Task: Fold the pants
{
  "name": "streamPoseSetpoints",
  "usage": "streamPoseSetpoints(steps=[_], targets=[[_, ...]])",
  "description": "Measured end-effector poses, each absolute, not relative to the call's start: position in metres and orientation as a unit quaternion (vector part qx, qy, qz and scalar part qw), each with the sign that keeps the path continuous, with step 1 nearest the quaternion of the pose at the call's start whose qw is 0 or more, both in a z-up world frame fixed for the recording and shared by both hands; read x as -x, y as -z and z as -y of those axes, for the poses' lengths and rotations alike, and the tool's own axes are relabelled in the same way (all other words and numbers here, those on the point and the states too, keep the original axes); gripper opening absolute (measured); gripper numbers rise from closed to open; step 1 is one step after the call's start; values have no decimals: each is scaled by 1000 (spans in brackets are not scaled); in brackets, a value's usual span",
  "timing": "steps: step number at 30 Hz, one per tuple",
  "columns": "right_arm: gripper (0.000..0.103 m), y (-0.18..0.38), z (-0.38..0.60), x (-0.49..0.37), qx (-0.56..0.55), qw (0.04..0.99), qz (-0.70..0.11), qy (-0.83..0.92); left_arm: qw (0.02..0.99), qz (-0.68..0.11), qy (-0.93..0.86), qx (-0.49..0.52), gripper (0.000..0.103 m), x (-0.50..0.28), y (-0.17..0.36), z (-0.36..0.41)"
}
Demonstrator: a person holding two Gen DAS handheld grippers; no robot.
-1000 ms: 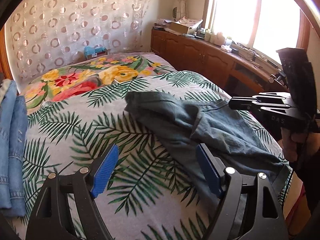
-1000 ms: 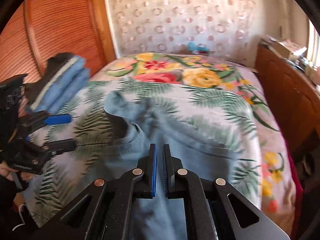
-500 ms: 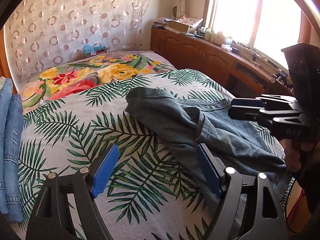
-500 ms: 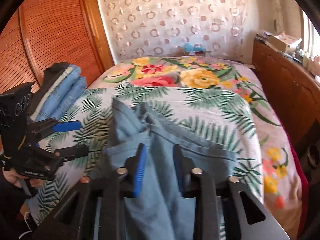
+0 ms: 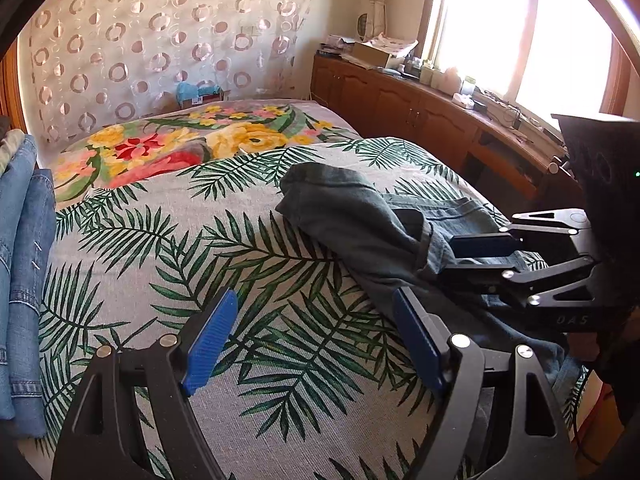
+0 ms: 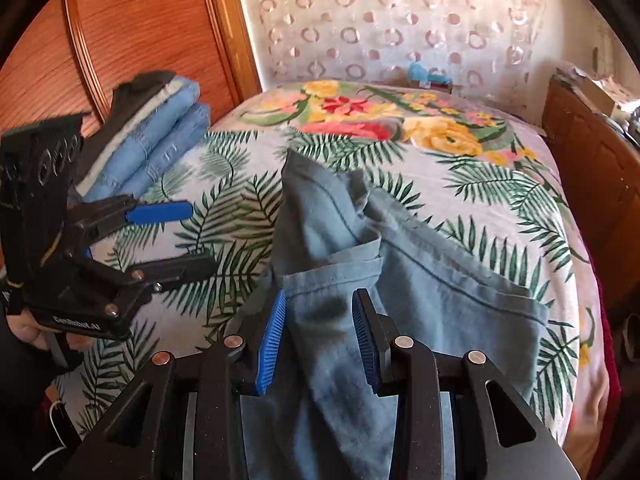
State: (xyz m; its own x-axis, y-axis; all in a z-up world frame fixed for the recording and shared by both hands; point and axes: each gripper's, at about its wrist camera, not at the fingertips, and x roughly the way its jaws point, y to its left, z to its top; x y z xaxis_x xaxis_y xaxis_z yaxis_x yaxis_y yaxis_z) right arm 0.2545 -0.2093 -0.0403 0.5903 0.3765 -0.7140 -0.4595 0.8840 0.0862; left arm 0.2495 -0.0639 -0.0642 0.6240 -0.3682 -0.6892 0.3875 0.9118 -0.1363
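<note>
The grey-blue pants lie rumpled on the bed, filling the centre and lower middle of my right wrist view and running down under my right gripper. Its jaws stand partly apart, one blue pad on each side of a fold of the cloth; I cannot tell whether the pads touch it, and nothing is pinched. In my left wrist view the pants sit right of centre, their near edge just beside my right-hand pad. My left gripper has its jaws wide apart over bare palm-leaf bedspread, holding nothing. At the left edge of that frame is a stack of folded jeans; the same stack shows upper left in the right view, against a wooden headboard. A wooden cabinet under a bright window runs along the upper right.
</note>
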Motion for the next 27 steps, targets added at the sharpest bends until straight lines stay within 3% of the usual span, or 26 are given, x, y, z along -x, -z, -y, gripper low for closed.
streamPoseSetpoints(steps=[1,2,3,6,20,24,27], targets=[[33,43,209,-257,59,889,-392,-231,901,-379,210,-13,80,-250,64,64],[24,45,206,-259,62,889,-392,-227,901,-379,210,-14,80,-249,64,64],[7,43,207,-260,64,893,-388,-221,901,-379,210,-14,80,-249,64,64],[4,35,217,-257,52,903,-368,-213,900,-380,211,-16,80,-249,65,65],[3,32,298,-261,12,930,-350,-111,894,-386,223,-31,80,-256,65,90],[18,32,305,-260,-6,931,-352,-99,890,-395,224,-39,80,-258,71,96],[20,33,302,-260,-9,930,-351,-105,888,-401,222,-41,80,-259,74,97]])
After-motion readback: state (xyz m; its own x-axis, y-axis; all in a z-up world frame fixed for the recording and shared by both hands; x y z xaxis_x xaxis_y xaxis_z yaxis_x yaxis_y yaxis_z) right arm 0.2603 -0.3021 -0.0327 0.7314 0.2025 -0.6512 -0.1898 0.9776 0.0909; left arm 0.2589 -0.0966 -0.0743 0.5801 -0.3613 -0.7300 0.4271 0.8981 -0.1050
